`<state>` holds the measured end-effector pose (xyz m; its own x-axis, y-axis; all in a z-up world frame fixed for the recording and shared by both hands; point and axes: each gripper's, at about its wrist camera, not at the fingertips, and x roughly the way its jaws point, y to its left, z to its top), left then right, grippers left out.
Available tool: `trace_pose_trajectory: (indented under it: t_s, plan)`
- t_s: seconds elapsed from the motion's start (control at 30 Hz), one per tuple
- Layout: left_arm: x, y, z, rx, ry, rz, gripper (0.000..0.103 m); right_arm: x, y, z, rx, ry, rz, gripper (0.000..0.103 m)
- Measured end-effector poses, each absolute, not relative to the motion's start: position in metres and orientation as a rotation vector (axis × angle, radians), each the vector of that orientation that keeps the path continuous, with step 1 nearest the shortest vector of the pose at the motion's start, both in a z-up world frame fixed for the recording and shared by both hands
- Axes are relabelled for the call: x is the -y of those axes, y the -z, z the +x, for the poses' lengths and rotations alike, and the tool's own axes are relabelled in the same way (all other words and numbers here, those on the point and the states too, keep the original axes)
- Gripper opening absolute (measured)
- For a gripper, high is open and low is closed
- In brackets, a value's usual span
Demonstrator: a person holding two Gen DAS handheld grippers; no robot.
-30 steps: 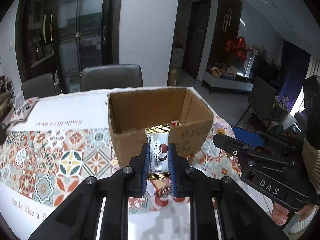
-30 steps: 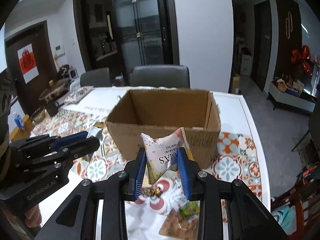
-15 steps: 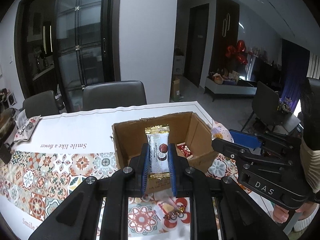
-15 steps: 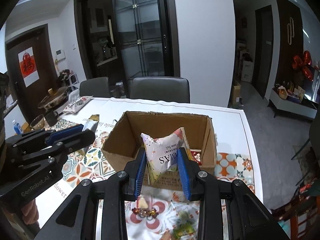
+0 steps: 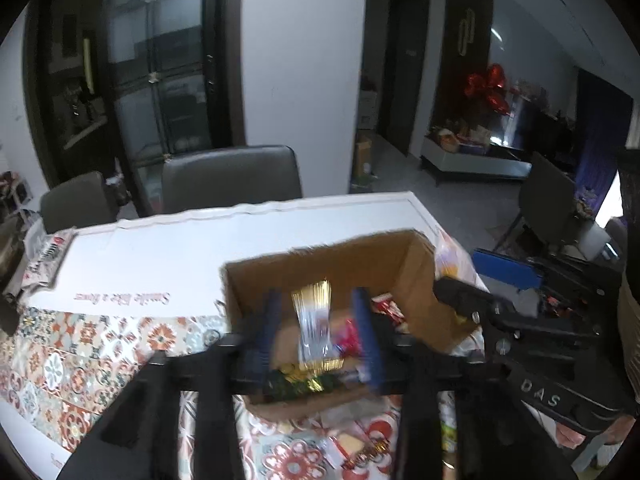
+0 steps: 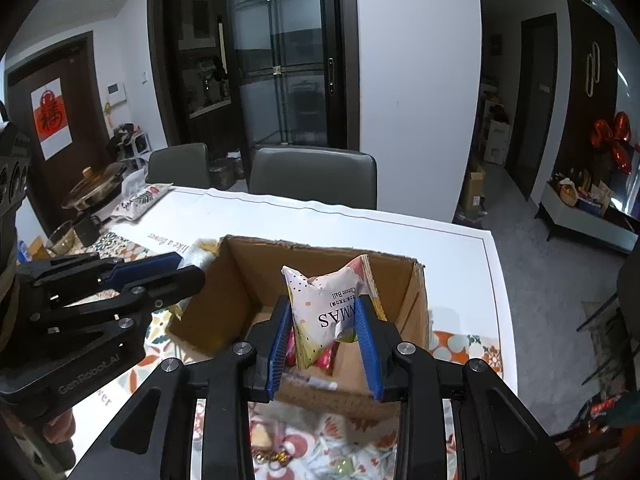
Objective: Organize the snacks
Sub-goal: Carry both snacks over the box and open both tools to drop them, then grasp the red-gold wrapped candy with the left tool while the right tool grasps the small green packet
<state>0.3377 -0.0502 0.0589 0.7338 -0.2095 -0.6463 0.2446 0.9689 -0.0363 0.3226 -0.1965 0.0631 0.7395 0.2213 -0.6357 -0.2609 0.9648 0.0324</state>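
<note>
An open cardboard box (image 5: pixel 360 260) (image 6: pixel 240 280) stands on the patterned tablecloth, and both grippers hang over it. In the blurred left wrist view, my left gripper (image 5: pixel 316 336) has its jaws opening. A silver bar with gold ends (image 5: pixel 314 324) is loose between the blue pads, with a gap on each side. In the right wrist view, my right gripper (image 6: pixel 324 344) has its jaws opening too. A puffy white snack pouch (image 6: pixel 328 308) stands upright between them and still touches both pads. Each gripper shows in the other's view: the right gripper (image 5: pixel 460 272) and the left gripper (image 6: pixel 188 268).
Red-wrapped snacks (image 5: pixel 384 308) lie inside the box. Loose sweets (image 5: pixel 360 452) are scattered on the cloth in front of it. Two grey chairs (image 6: pixel 312 176) stand at the table's far side. A lidded pot (image 6: pixel 96 188) and a printed bag (image 6: pixel 144 200) sit at the far left.
Both grippers moved forward from in front of the box to above its opening. The left jaws spread and let go of the bar. The right jaws widened slightly around the pouch.
</note>
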Motion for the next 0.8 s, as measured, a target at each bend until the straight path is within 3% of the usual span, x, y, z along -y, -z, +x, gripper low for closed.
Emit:
trace_pose_trajectory:
  t_s: [0.07,0.1,0.8]
  plan:
    - [0.048,-0.06,0.338,-0.704,0.236,0.051,0.045,0.2,-0.06,0.328,-0.701,-0.229,-0.059,0.056]
    - [0.047,-0.06,0.336,-0.707,0.236,0.05,0.045,0.202,-0.06,0.328,-0.696,-0.212,-0.058,0.057]
    - [0.064,-0.048,0.24,-0.646,0.275,0.066,0.045,0.23,-0.045,0.252,-0.66,-0.216,0.052,0.057]
